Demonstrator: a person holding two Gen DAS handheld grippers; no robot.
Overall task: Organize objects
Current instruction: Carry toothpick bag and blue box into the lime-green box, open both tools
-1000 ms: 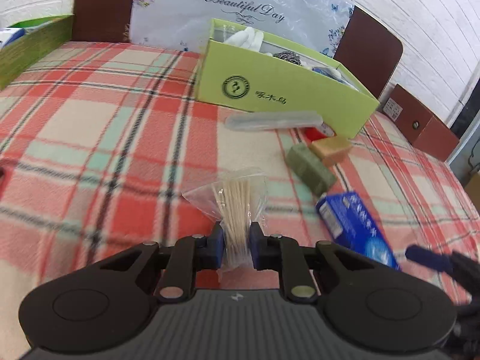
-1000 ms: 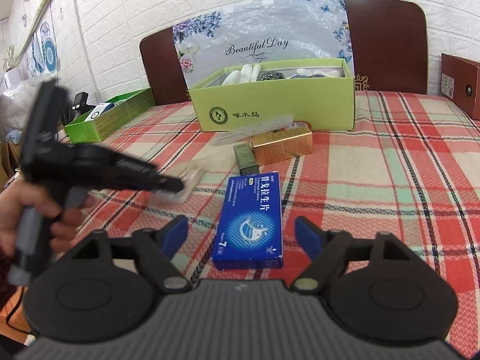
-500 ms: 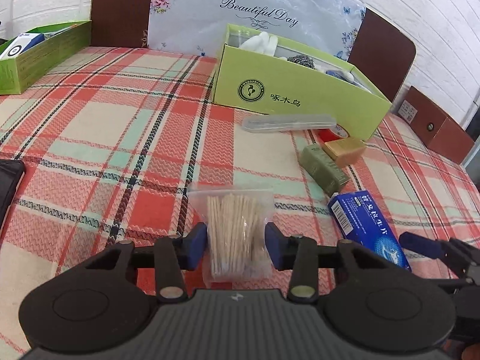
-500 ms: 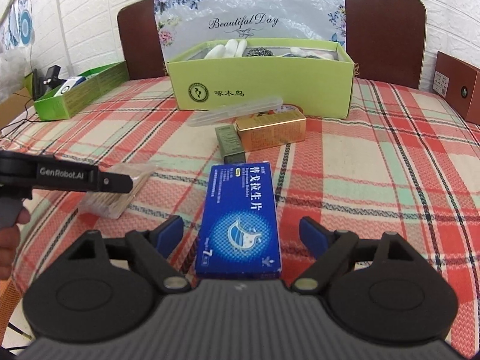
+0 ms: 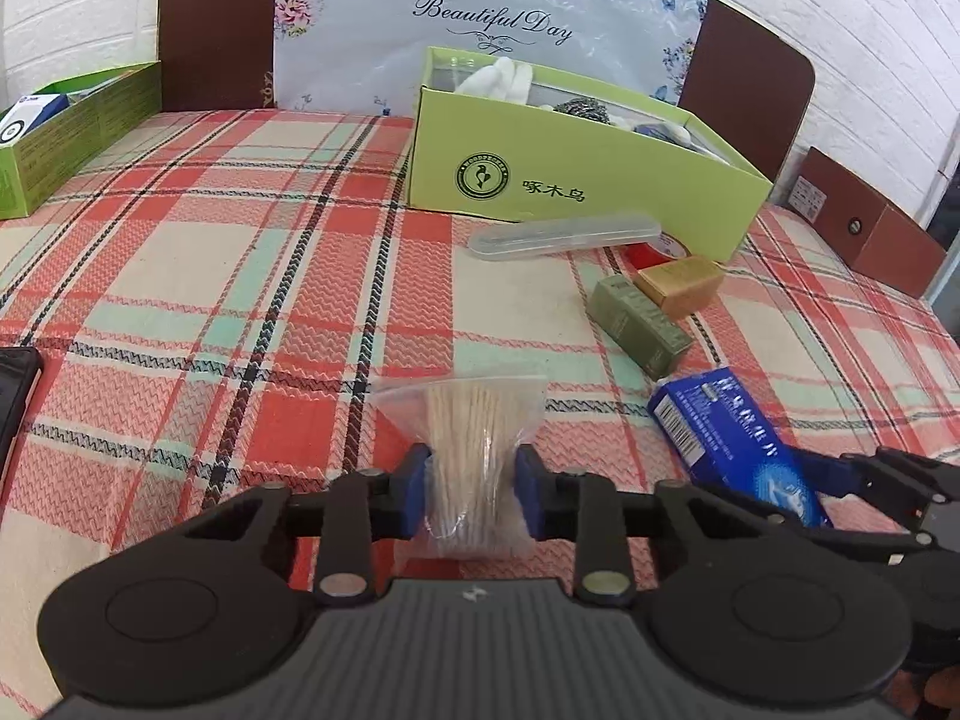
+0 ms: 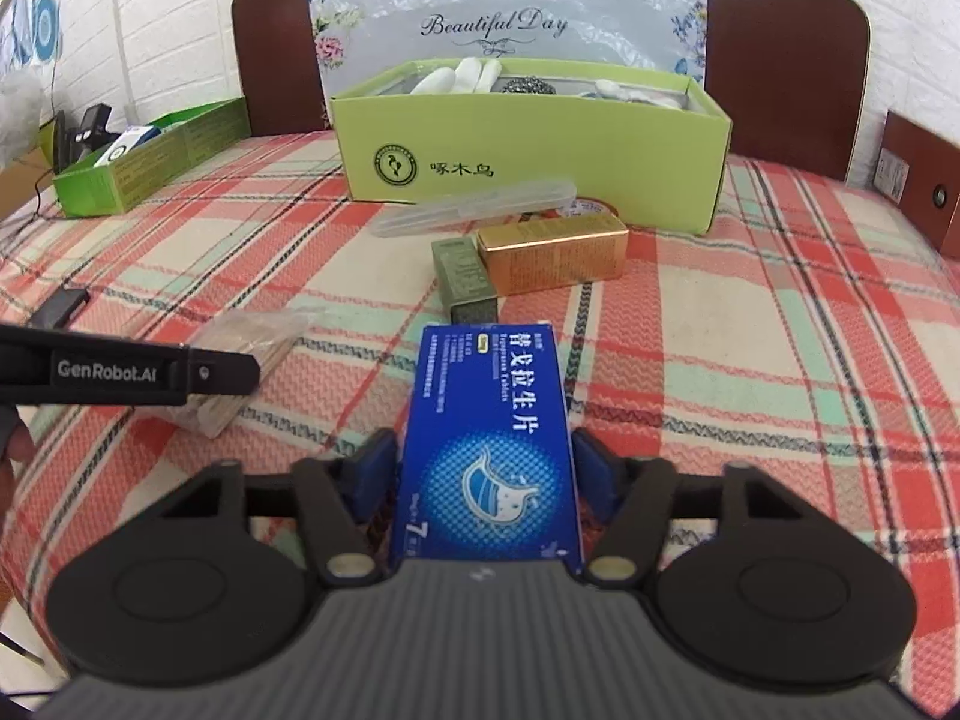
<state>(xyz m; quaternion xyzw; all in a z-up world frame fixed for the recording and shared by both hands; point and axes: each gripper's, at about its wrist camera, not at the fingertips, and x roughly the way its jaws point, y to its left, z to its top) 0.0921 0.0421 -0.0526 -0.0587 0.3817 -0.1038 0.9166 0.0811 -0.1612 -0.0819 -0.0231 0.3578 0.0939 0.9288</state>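
Observation:
A clear bag of toothpicks lies on the plaid cloth, and my left gripper is shut on its near end. The bag also shows in the right wrist view, partly behind the left gripper's arm. A blue medicine box lies flat, and my right gripper is closed against its two sides. The blue box shows in the left wrist view with the right gripper's fingers at its near end.
A light green open box with gloves and a scourer stands at the back. In front lie a clear plastic case, a gold box and an olive box. A darker green tray sits far left. A black device lies at left.
My left gripper opened, set the toothpick bag down, and has closed on it again. My right gripper moved forward over the blue box and closed from wide open onto its sides.

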